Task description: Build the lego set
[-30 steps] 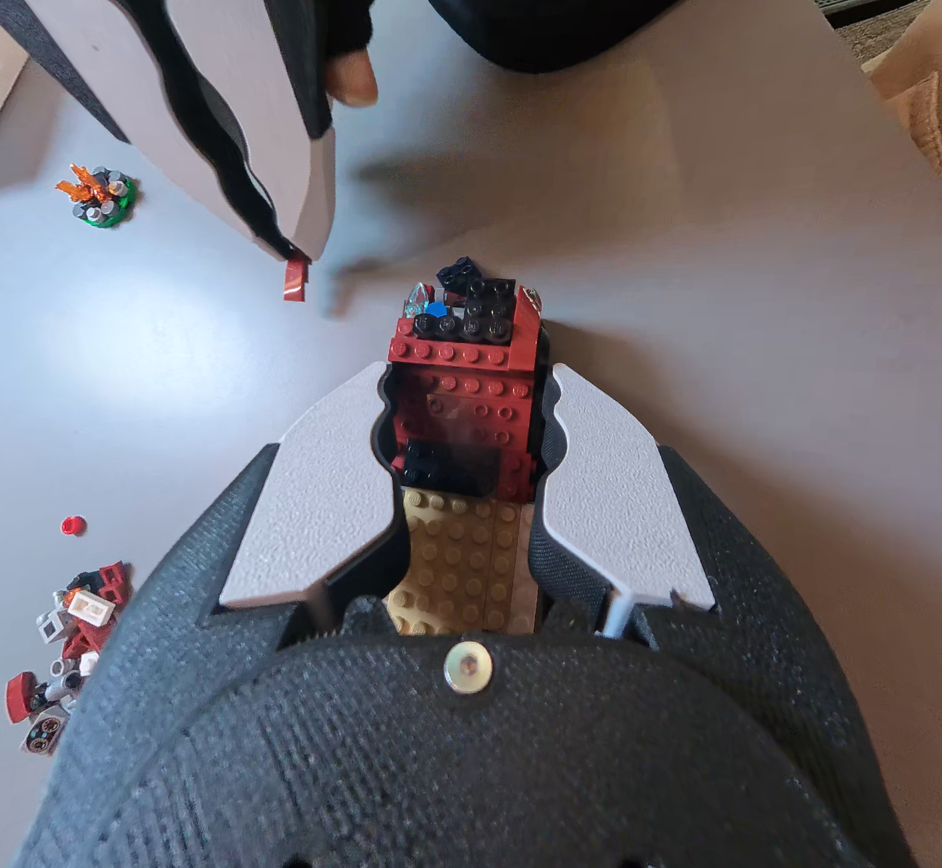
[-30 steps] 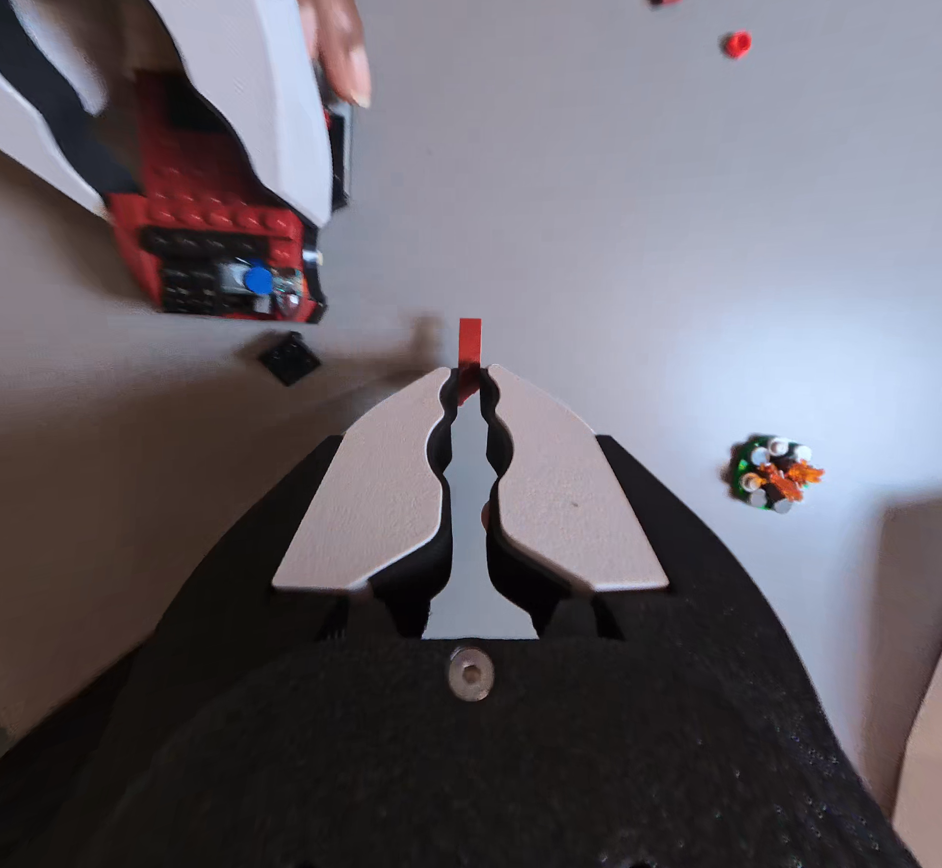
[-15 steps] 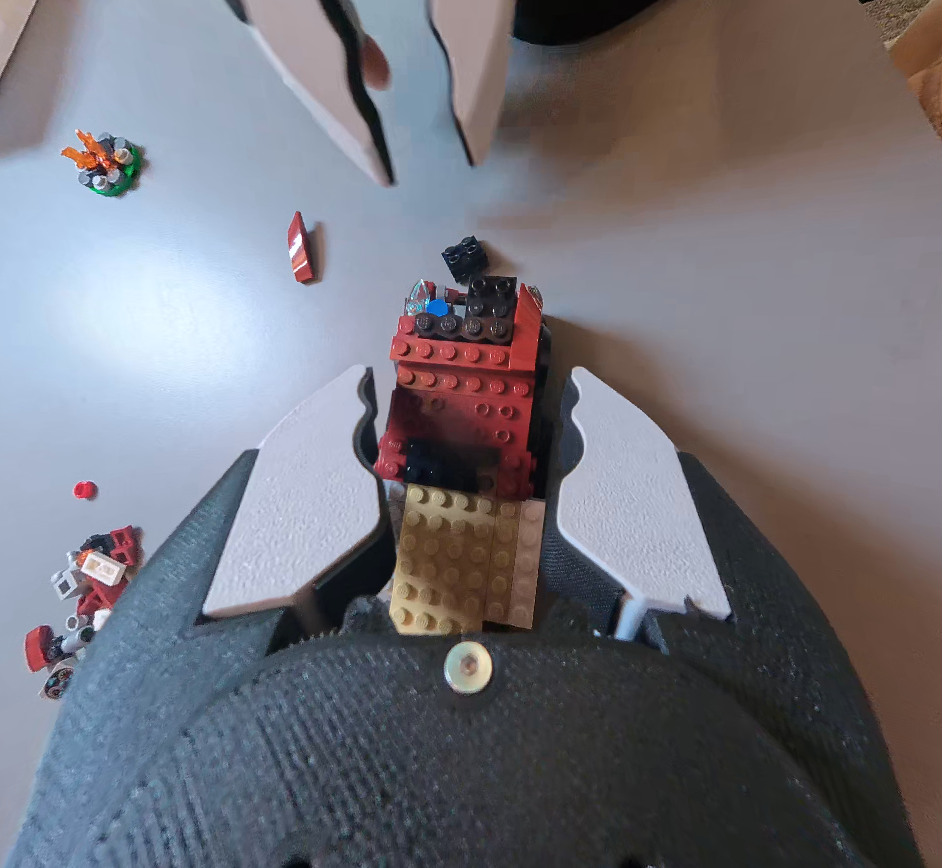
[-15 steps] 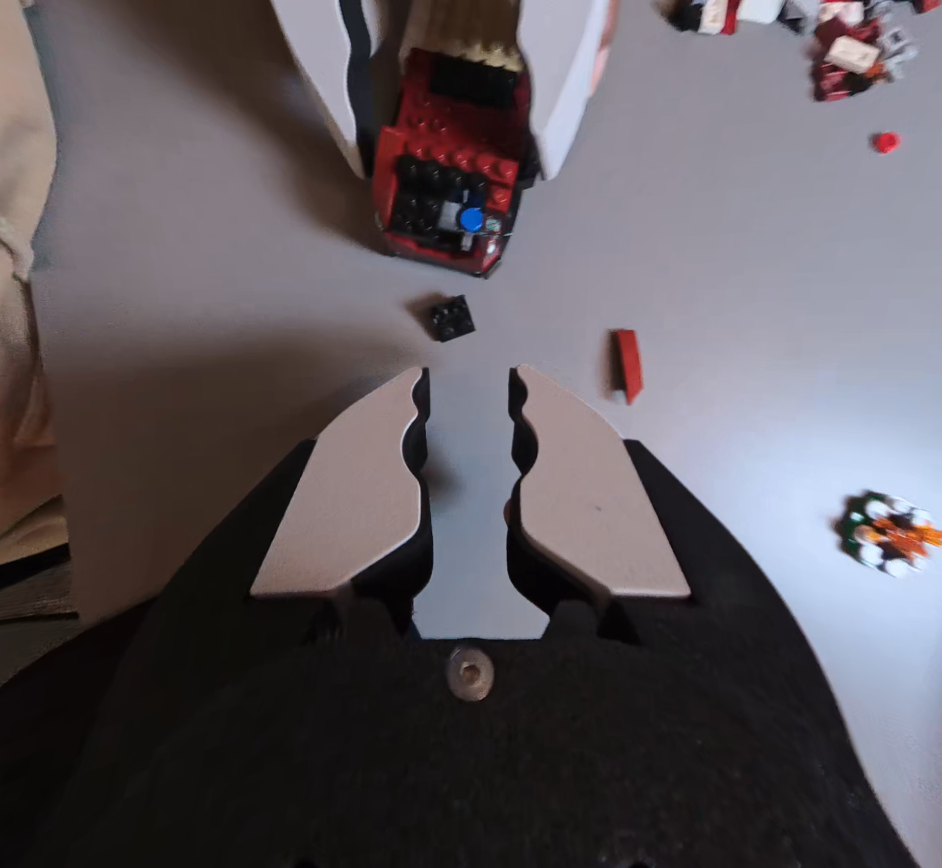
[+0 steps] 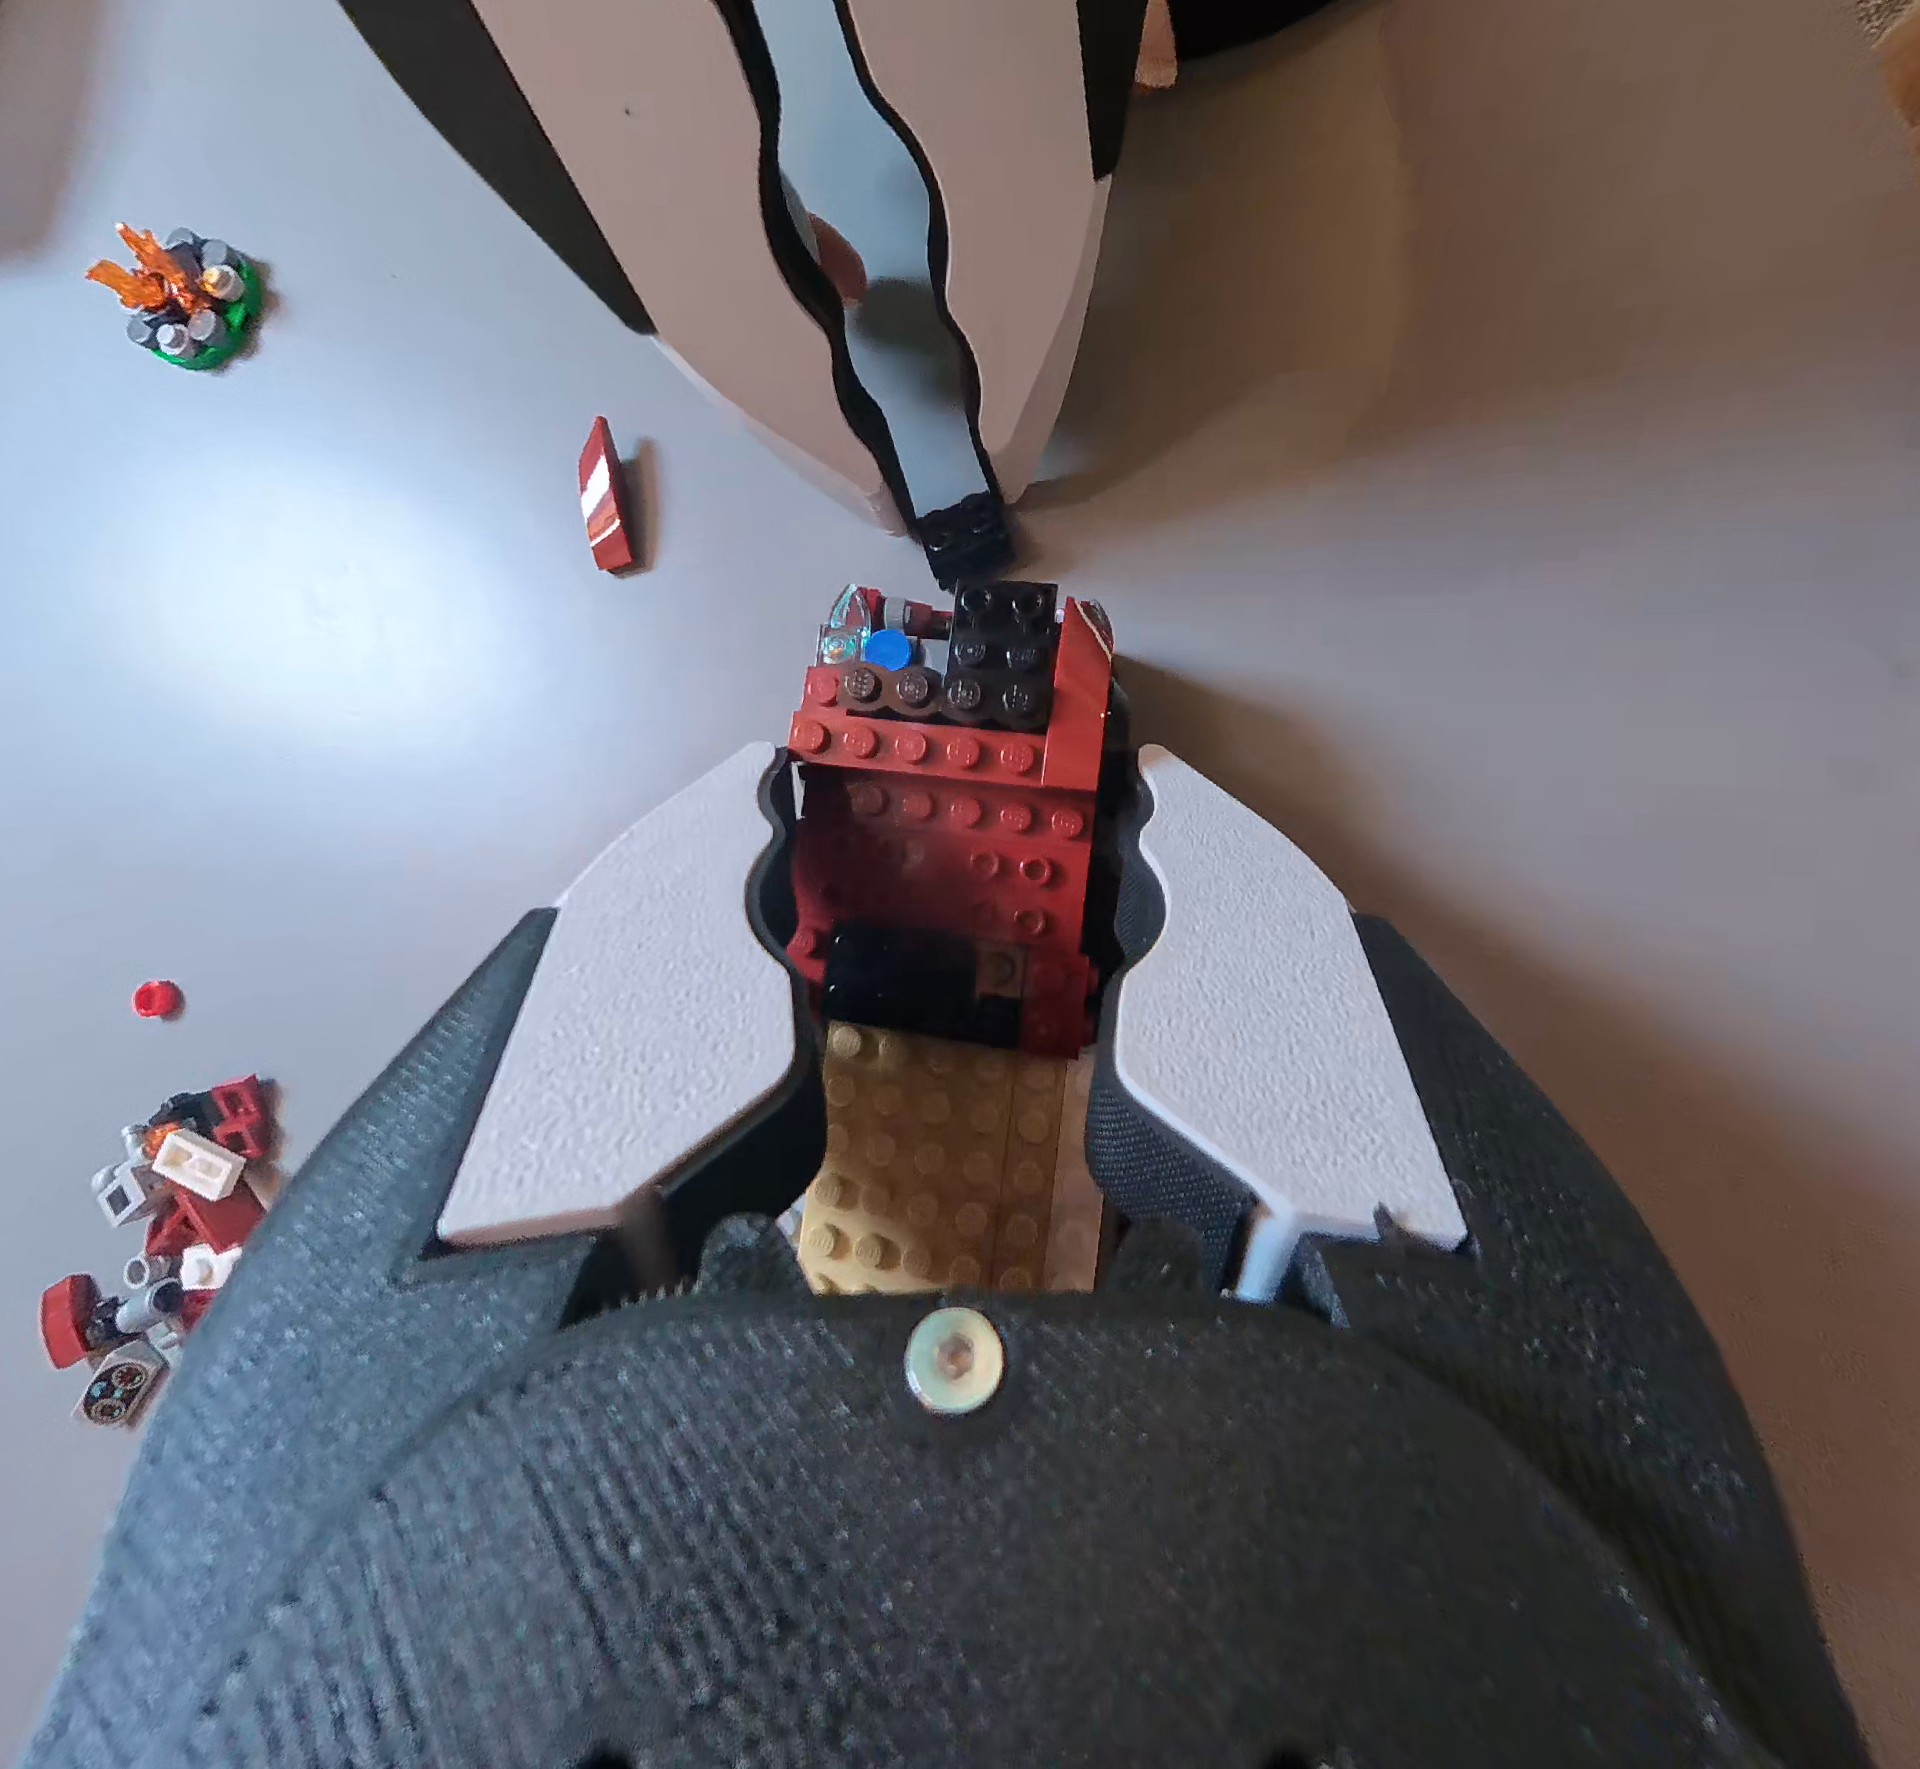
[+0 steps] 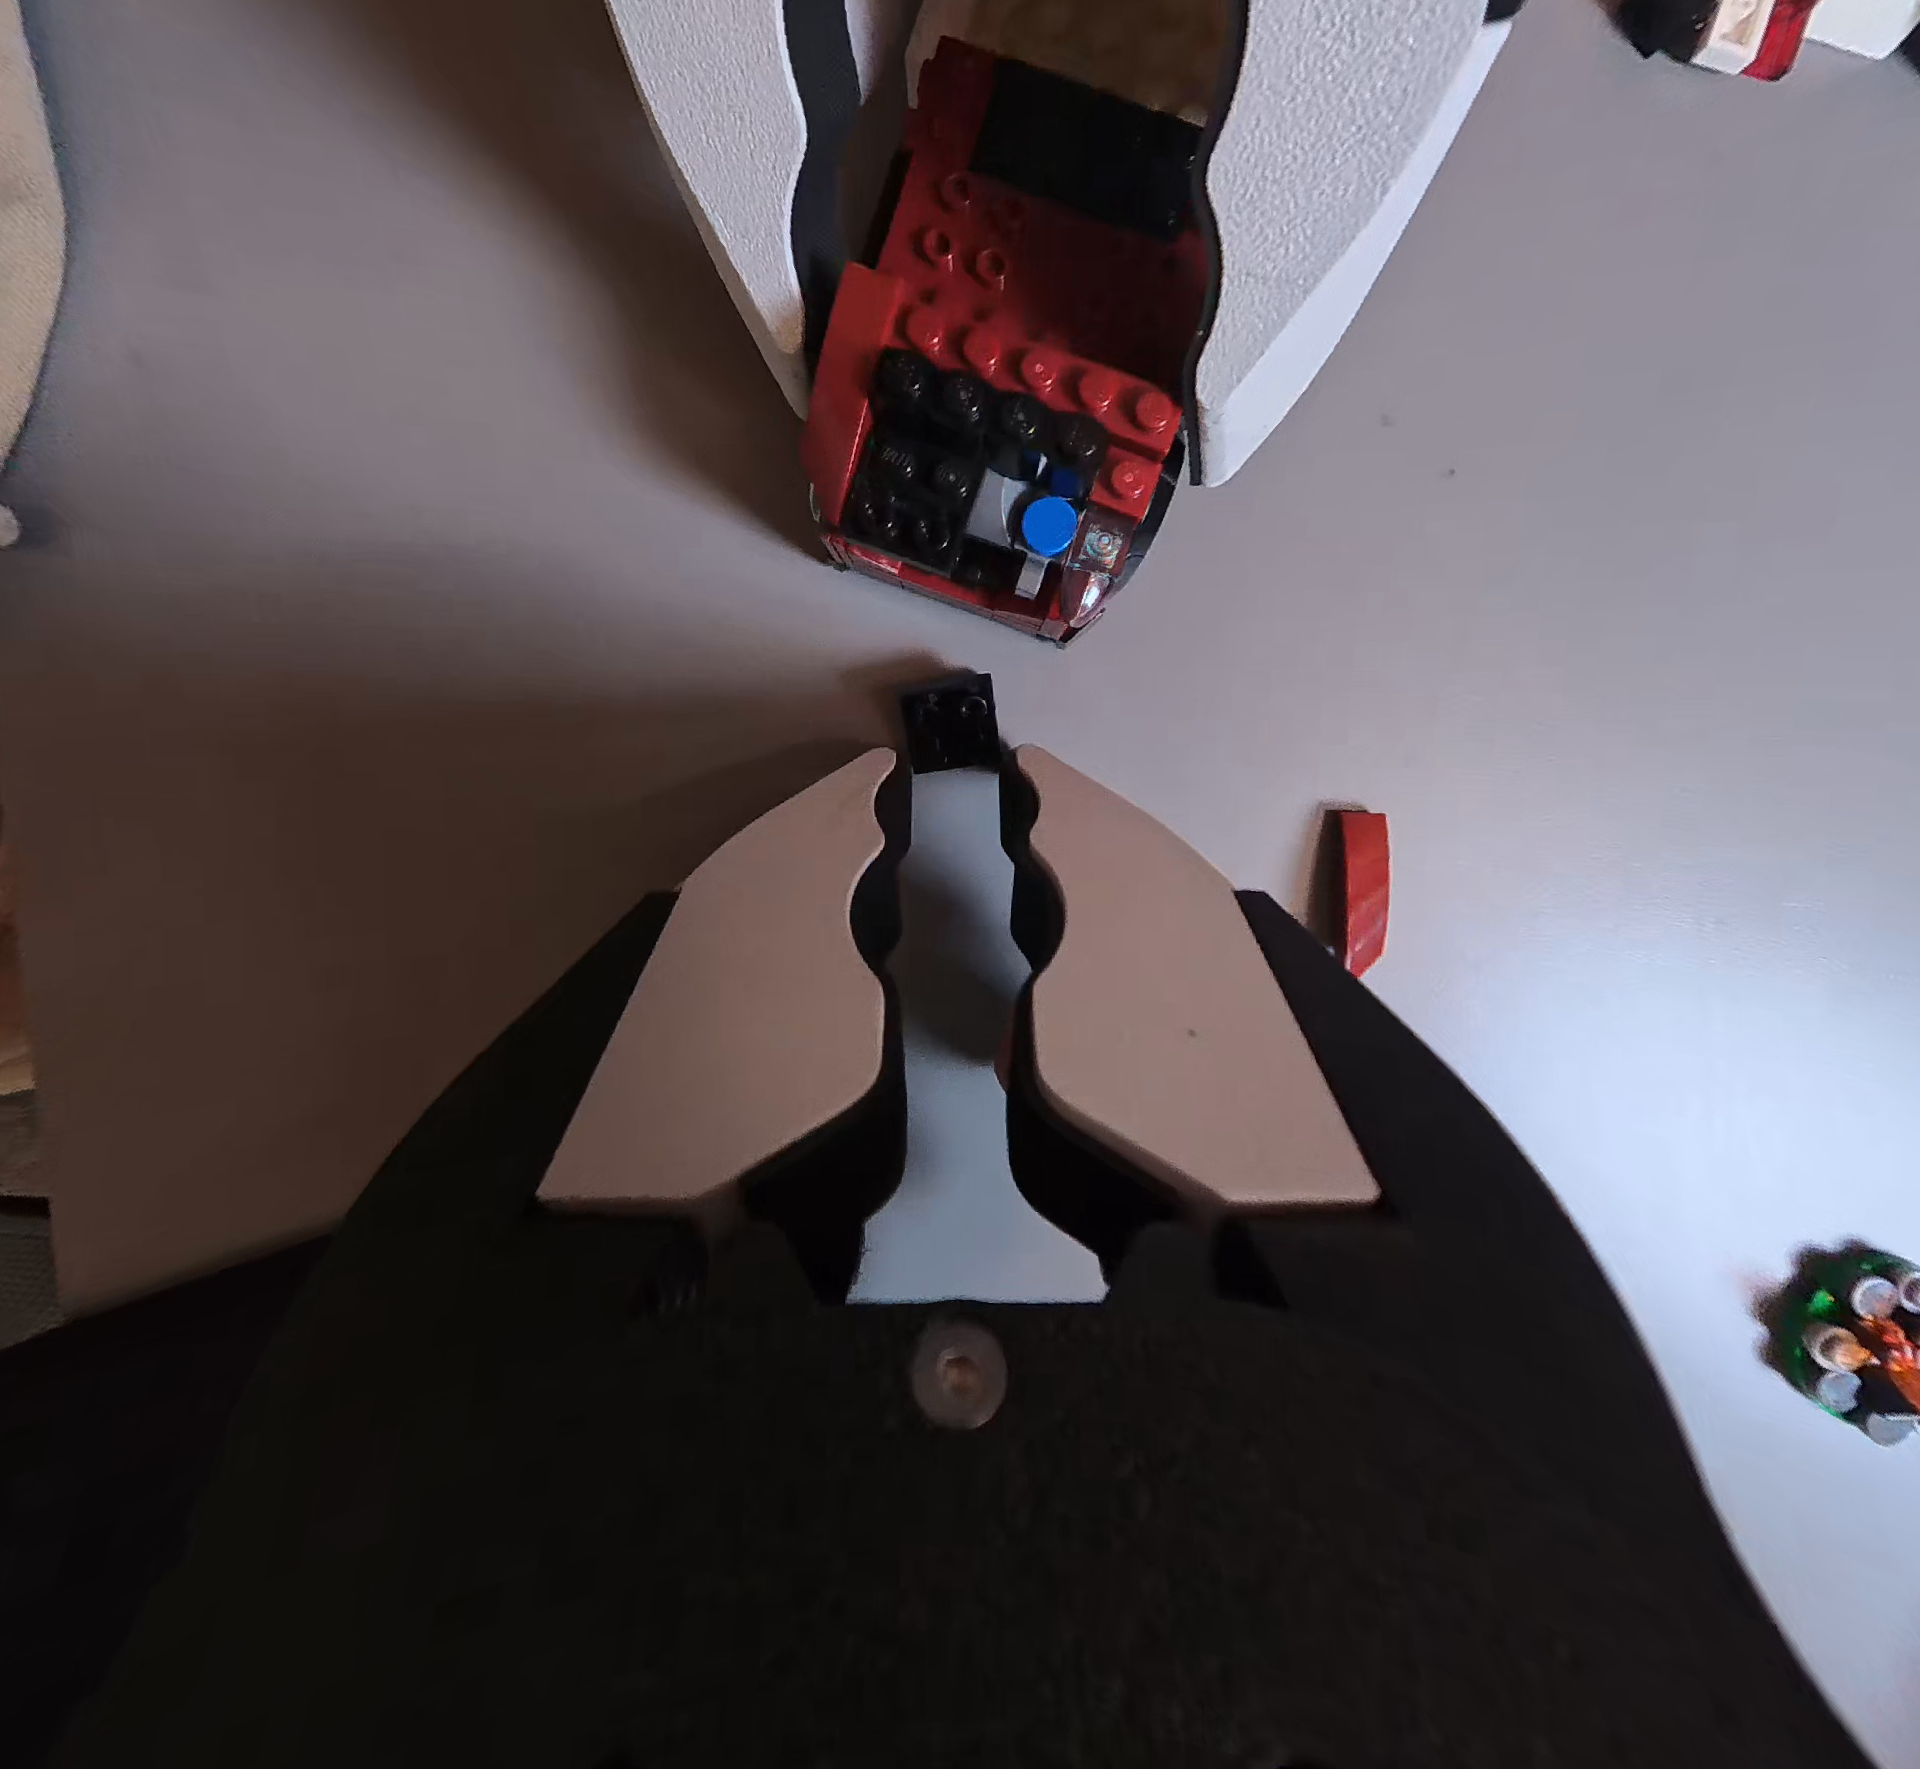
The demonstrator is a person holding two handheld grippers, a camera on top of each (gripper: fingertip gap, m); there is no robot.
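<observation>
My left gripper (image 5: 956, 763) is shut on a dark red brick model (image 5: 935, 846) with a tan base plate and black studded plates and a blue stud at its front end. The model rests on the grey table (image 5: 1507, 628). My right gripper (image 6: 954, 758) faces it, and its fingertips are shut on a small black square plate (image 6: 948, 722) that lies on the table just in front of the model (image 6: 997, 389). The left wrist view shows the same: the black plate (image 5: 968, 535) sits pinched between the right gripper's tips (image 5: 951, 504).
A dark red curved piece (image 5: 608, 498) lies on the table left of the model. A small campfire build on a green base (image 5: 182, 296) stands at the far left. A red stud (image 5: 158, 999) and a heap of loose pieces (image 5: 166, 1220) lie at the near left. The left gripper's tips are roughly 5 centimetres from the right gripper's.
My right gripper let go of the red curved piece, swung over to the black plate and closed on it. My left gripper opened a little, then closed on the model again.
</observation>
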